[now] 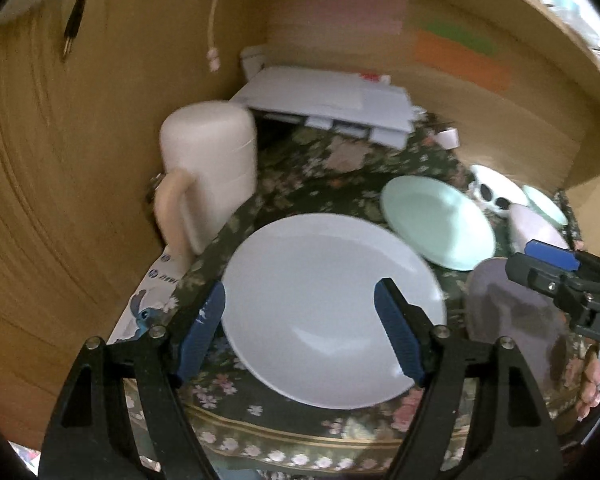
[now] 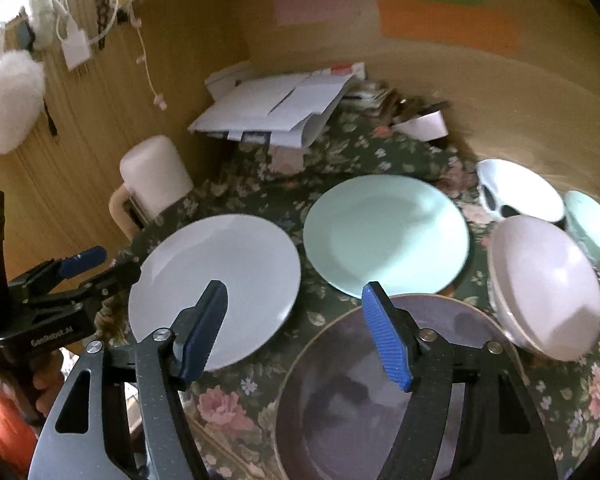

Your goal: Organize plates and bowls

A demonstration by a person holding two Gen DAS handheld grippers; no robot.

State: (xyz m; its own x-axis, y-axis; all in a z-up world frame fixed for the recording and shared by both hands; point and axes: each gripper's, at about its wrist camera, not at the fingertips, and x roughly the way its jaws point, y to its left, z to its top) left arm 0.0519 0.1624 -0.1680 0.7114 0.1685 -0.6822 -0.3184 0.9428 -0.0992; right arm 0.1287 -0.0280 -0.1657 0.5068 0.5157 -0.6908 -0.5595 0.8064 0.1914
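Note:
A white plate (image 1: 324, 308) (image 2: 216, 288) lies on the floral cloth at the left. A mint plate (image 1: 436, 220) (image 2: 384, 232) lies behind and right of it. A dark purple plate (image 1: 512, 320) (image 2: 380, 392) lies at the front right. A pink bowl (image 2: 544, 284), a white spotted bowl (image 2: 516, 192) and a mint bowl (image 2: 592, 224) sit at the far right. My left gripper (image 1: 300, 328) is open and empty above the white plate's near part. My right gripper (image 2: 292, 332) is open and empty above the purple plate's far rim.
A cream lidded jug (image 1: 208, 168) (image 2: 152, 180) stands at the left by the cardboard wall. A pile of white papers (image 1: 332, 100) (image 2: 276, 108) lies at the back. Cardboard walls enclose the table on the left and back. The cloth's near edge (image 1: 300, 436) hangs at the front.

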